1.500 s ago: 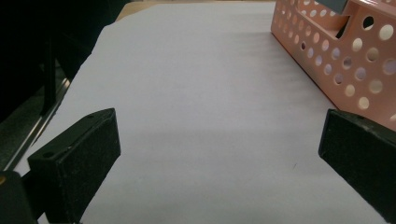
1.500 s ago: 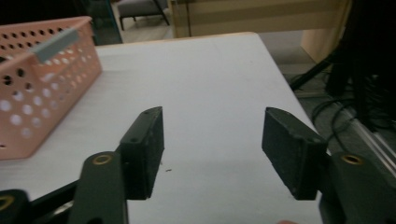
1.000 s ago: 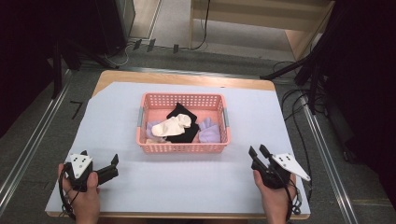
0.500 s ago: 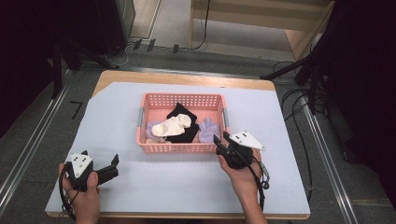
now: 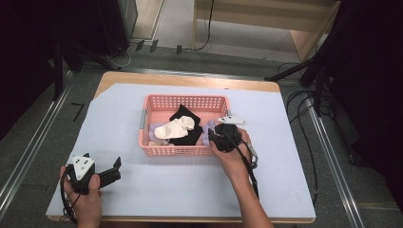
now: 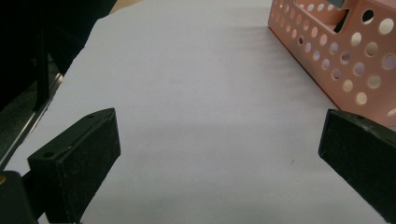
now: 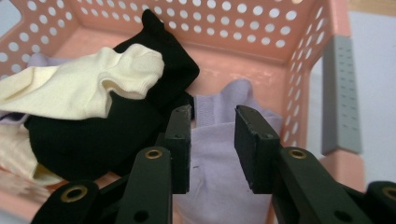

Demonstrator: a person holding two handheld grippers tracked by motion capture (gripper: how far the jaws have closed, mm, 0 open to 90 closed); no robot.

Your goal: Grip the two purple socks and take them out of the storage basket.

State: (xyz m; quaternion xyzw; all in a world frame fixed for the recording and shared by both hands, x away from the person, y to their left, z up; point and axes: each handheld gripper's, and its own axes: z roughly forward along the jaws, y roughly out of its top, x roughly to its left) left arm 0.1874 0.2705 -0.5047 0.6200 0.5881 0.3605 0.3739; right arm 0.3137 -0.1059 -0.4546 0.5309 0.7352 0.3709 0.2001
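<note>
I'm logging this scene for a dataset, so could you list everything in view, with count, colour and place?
basket: one, pink, perforated, with grey handles, at the middle of the table.
black sock: one, black, in the basket, partly under the cream sock.
cream sock: one, cream, on top of the black sock, left part of the basket in the right claw view.
lilac sock: one, lilac, at the basket's right end, between the right claw's jaws.
table cover: one, white, over the wooden table.
cables: several, black, on the floor right of the table.
left claw: one, black, open, near the table's front left corner.
right claw: one, black, partly open, reaching into the basket's right end.
</note>
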